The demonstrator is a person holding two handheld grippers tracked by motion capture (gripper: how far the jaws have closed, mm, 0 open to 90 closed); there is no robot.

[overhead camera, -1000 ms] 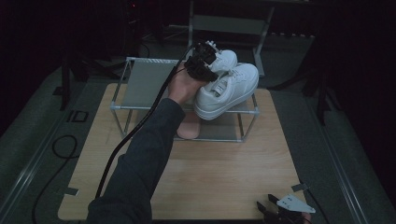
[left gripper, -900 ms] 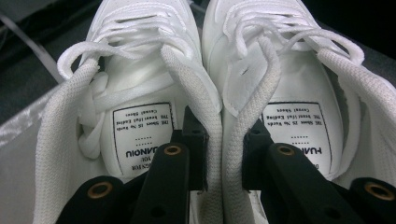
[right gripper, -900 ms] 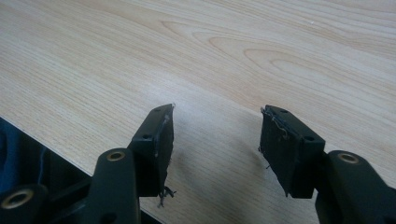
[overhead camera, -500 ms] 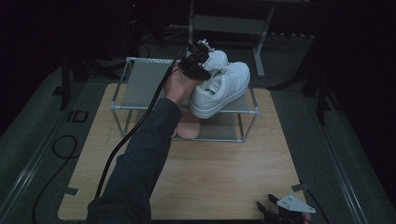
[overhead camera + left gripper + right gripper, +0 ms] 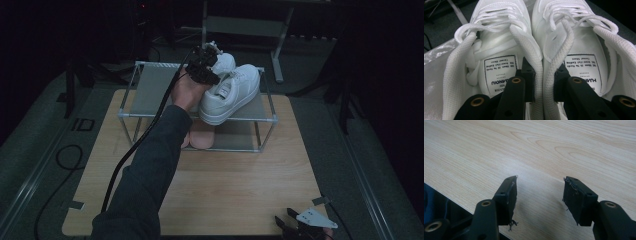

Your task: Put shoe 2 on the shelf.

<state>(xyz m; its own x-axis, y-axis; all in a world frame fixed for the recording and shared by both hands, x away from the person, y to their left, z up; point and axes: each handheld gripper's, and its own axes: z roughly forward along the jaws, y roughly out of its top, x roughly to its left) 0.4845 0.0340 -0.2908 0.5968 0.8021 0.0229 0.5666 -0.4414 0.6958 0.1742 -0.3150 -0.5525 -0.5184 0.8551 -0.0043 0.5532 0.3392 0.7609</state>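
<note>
The left gripper (image 5: 543, 77) is clamped on the touching inner collars of two white sneakers (image 5: 231, 92), one jaw inside each shoe, so a single pinch carries the pair together. The pair sits on the top shelf of a metal shoe rack (image 5: 150, 90) at the far side of the table (image 5: 240, 185), apparently being set down there. The right gripper (image 5: 539, 195) hovers idle at the table's near edge, jaws wide and empty.
</note>
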